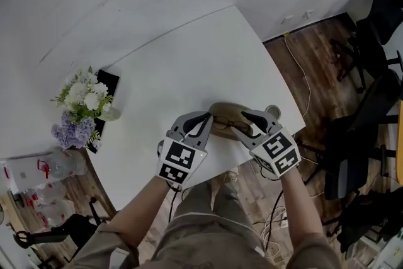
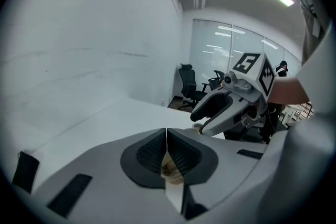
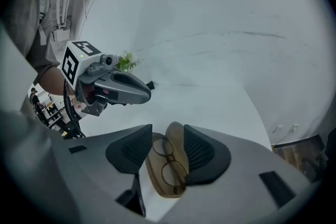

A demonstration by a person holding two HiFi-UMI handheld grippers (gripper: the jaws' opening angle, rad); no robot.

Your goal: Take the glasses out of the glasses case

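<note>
Right gripper view: the glasses [image 3: 169, 161], not yet lifted, are being framed between the parted jaws of the right gripper [image 3: 168, 140] inside the opened glasses case [image 3: 175, 132] at the 5 o'clock edge of the table [image 1: 189, 66], the case being pinched by the closed left gripper [image 2: 166, 152].

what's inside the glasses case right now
A pair of round-rimmed glasses lies in the open glasses case, lenses visible between the open jaws of the right gripper. Those jaws cover both sides of the case, so the temple arms and anything beside the frame cannot be seen.
</note>
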